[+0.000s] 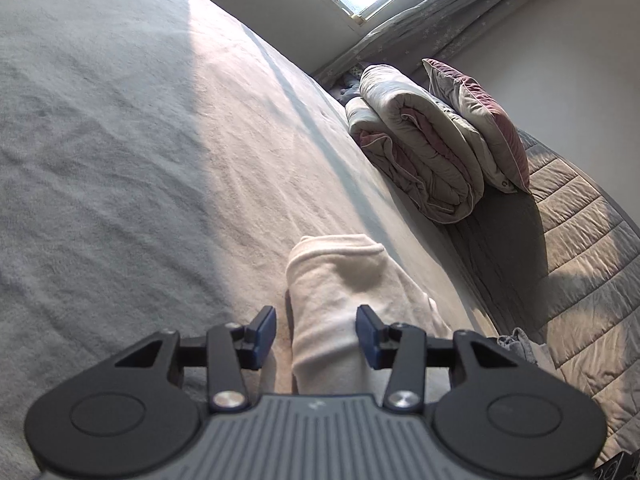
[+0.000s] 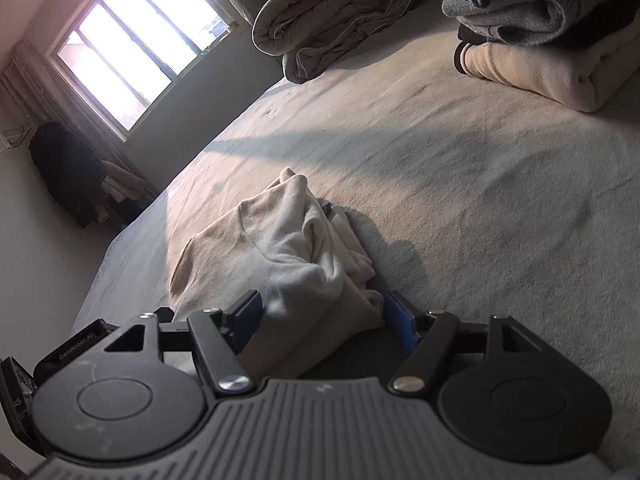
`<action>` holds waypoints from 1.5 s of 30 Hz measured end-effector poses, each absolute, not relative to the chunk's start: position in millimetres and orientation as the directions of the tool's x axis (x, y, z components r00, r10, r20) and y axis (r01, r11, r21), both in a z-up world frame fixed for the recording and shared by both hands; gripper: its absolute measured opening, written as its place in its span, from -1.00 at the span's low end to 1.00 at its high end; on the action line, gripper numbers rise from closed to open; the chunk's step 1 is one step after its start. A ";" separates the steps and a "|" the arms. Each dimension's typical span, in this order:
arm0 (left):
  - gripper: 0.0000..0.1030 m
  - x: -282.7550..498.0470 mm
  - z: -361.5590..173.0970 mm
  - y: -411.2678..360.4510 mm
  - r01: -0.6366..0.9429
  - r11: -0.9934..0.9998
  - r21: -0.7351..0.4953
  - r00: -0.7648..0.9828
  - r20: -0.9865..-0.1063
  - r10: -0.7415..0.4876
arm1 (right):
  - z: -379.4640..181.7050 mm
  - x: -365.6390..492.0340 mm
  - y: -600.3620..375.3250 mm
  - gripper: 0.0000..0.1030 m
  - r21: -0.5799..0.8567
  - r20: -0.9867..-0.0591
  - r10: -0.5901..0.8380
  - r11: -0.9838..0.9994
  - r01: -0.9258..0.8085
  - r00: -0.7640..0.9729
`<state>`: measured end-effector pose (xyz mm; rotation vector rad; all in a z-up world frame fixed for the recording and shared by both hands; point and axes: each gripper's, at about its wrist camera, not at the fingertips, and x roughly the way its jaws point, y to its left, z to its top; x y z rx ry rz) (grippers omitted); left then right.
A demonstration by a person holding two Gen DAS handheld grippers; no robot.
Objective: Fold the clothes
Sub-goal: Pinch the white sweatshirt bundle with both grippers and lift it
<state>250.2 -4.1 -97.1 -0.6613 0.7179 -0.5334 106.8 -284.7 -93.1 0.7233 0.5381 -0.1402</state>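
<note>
- The cream garment (image 2: 280, 248) lies folded into a bundle on the bed (image 2: 480, 208), out in the middle of the mattress and well clear of its edges.
- My right gripper (image 2: 320, 320) straddles the near end of that bundle; its jaws stand apart and I see a gap at the left pad, so it is released.
- My left gripper (image 1: 316, 330) is over the same cream garment (image 1: 340, 292), jaws apart, pads off the cloth on both sides: released too.
- Toward the bed's far right corner sits a stack of folded clothes (image 2: 540, 40), grey on top, cream below.
- A rolled duvet (image 1: 420, 144) lies at the far edge, under the window (image 2: 136, 48), with a pillow (image 1: 480, 120) leaning on it.
</note>
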 end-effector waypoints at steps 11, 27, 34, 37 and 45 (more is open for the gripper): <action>-0.14 251.0 -106.2 -6.3 0.205 0.650 -0.732 0.638 -0.403 -0.656 | -92.5 110.3 -279.9 0.33 0.531 -0.533 0.017 0.785 0.319 0.846; -0.14 255.6 -114.4 -13.0 0.200 0.611 -0.766 0.628 -0.379 -0.680 | -102.5 103.9 -277.9 0.38 0.749 -0.452 0.149 0.599 0.284 0.879; -0.35 250.2 -111.9 -18.7 0.185 0.615 -0.767 0.647 -0.375 -0.664 | -100.8 110.4 -290.2 -0.26 0.774 -0.458 0.171 0.559 0.297 0.872; -0.41 239.2 -99.8 -27.0 0.170 0.635 -0.754 0.653 -0.396 -0.645 | -88.5 106.4 -301.1 -0.40 0.791 -0.457 0.198 0.536 0.295 0.867; -0.43 185.7 -59.6 -45.2 0.126 0.658 -0.743 0.629 -0.453 -0.632 | -44.9 75.5 -328.8 -0.41 0.785 -0.506 0.233 0.524 0.331 0.830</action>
